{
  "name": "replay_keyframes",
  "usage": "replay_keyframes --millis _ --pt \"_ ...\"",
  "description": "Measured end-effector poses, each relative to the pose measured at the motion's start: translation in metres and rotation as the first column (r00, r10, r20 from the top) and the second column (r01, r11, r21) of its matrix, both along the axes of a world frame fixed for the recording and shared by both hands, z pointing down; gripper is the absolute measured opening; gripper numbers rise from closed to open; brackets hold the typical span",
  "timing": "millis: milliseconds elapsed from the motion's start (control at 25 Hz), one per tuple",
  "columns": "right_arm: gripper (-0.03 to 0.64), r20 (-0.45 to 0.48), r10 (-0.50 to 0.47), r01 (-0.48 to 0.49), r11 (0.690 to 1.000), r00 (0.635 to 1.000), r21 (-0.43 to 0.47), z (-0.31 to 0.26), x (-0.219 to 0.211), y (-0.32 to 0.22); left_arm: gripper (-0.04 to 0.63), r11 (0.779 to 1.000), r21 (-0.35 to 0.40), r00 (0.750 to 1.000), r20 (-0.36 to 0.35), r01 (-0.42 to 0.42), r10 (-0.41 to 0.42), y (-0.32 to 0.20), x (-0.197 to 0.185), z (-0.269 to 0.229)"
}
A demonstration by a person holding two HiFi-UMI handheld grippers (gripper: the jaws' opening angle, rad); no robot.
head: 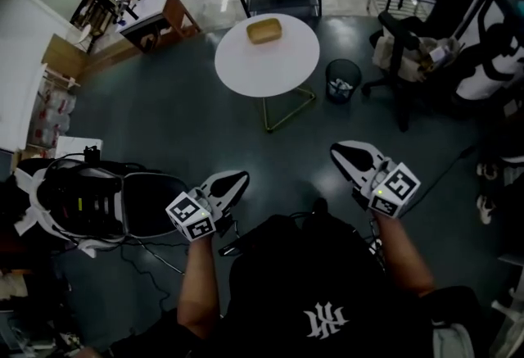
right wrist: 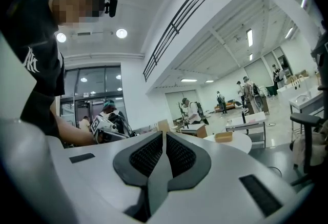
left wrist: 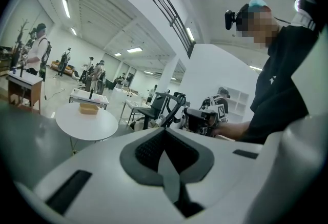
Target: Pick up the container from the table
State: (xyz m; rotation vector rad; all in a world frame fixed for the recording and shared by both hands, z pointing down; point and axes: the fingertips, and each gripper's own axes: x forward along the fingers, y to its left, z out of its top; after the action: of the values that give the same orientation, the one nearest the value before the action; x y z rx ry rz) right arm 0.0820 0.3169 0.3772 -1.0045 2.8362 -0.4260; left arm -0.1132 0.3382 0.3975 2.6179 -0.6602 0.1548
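Jaws clenched empty on both the white left gripper (head: 237,181) and right gripper (head: 341,152); small tan rectangular container (head: 264,30) sits well apart on the round white table (head: 246,74), contents too small to make out.

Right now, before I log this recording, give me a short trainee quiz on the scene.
1. True or false: the tan container rests on the round white table.
2. The left gripper and right gripper are: A) both shut and empty; B) both open; C) shut on the container.
3. In the head view, what stands on the floor just right of the table?
Key: 1 true; 2 A; 3 the black waste bin.
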Motion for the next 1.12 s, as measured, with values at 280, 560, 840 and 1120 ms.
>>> replay_keyframes --millis 280,560,840,1120 --pt "0.047 0.016 0.015 -0.015 0.999 1.0 -0.038 0.014 0.018 -0.009 0.005 0.997 0.045 0.996 0.065 0.062 -0.065 -0.02 0.011 -0.004" --pt "0.046 -0.012 0.027 -0.028 0.998 1.0 -0.051 0.023 0.014 -0.023 0.005 0.993 0.075 0.994 0.056 0.087 -0.092 -0.047 0.008 -0.002" --pt "0.046 -0.08 0.01 -0.017 0.996 0.997 -0.085 0.031 0.01 -0.063 0.005 0.994 0.101 0.997 0.063 0.028 -0.034 -0.097 0.027 0.007" --pt "0.046 -0.125 -0.021 0.009 0.995 0.992 -0.099 0.036 0.002 -0.142 0.005 0.993 0.12 0.998 0.053 0.018 -0.024 -0.174 0.028 0.002"
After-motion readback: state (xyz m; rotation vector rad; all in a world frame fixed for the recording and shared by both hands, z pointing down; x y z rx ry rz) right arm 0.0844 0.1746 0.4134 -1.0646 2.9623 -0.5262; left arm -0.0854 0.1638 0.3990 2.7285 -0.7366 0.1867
